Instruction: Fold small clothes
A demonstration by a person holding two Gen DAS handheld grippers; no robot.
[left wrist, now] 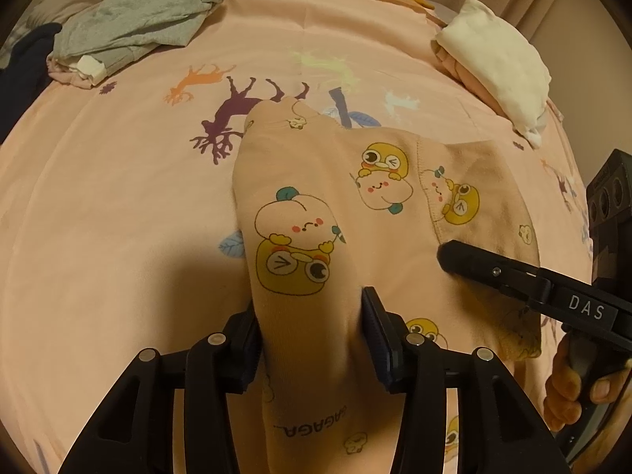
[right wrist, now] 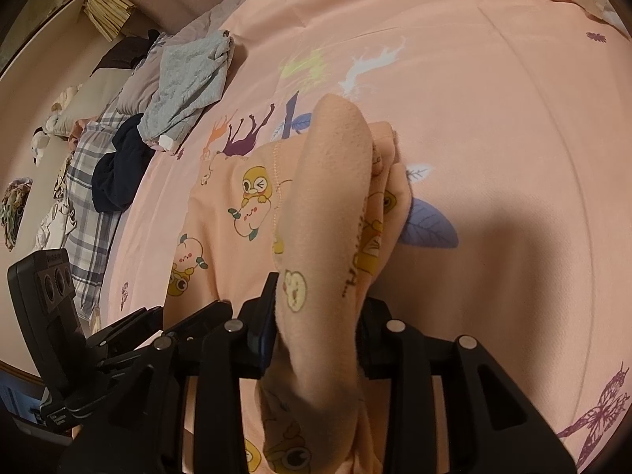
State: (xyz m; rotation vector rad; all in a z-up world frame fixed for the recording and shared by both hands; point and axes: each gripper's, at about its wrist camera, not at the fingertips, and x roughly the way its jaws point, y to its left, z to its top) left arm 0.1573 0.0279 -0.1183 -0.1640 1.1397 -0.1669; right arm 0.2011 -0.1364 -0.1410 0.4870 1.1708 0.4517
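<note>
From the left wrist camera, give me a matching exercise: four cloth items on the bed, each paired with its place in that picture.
Items:
1. grey garment
2. cream folded cloth
3. peach cartoon-print garment
4. dark navy cloth

Places:
A. centre, between the gripper fingers
B. far left edge
C. upper right
D. upper left

Pairs: 1-D, 2-C, 3-A, 4-B
</note>
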